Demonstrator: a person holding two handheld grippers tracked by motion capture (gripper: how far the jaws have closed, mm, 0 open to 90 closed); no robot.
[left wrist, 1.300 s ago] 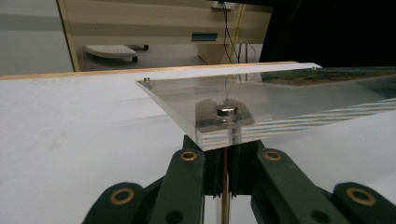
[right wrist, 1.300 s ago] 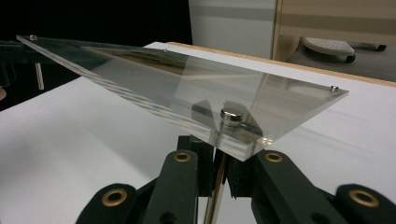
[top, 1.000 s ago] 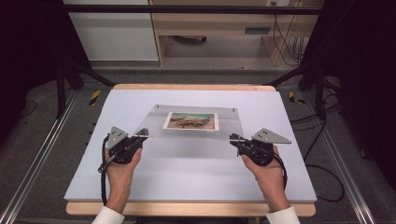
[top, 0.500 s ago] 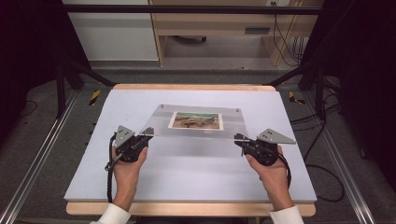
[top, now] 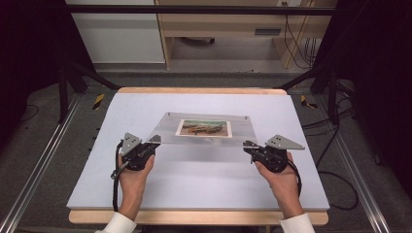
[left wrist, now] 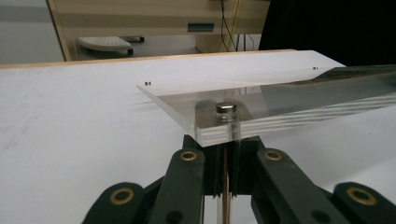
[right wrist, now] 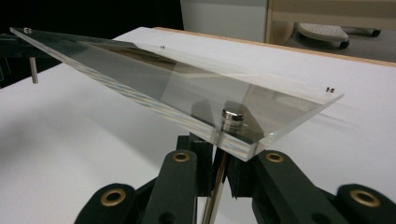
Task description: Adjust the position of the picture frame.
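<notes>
Clear acrylic picture frame (top: 204,129) held up over the white table top (top: 194,184)

The frame is a flat rectangular sandwich of transparent sheets with a small landscape photo (top: 203,128) pressed at its middle. Small round silver magnets (left wrist: 226,108) sit at its corners, and thin metal pins hang below the near ones. It is raised off the table, near edge up and far edge lower, roughly centred across the table's width. Each near corner rests at closed jaws: left gripper (top: 153,141), right gripper (top: 249,145).
</notes>
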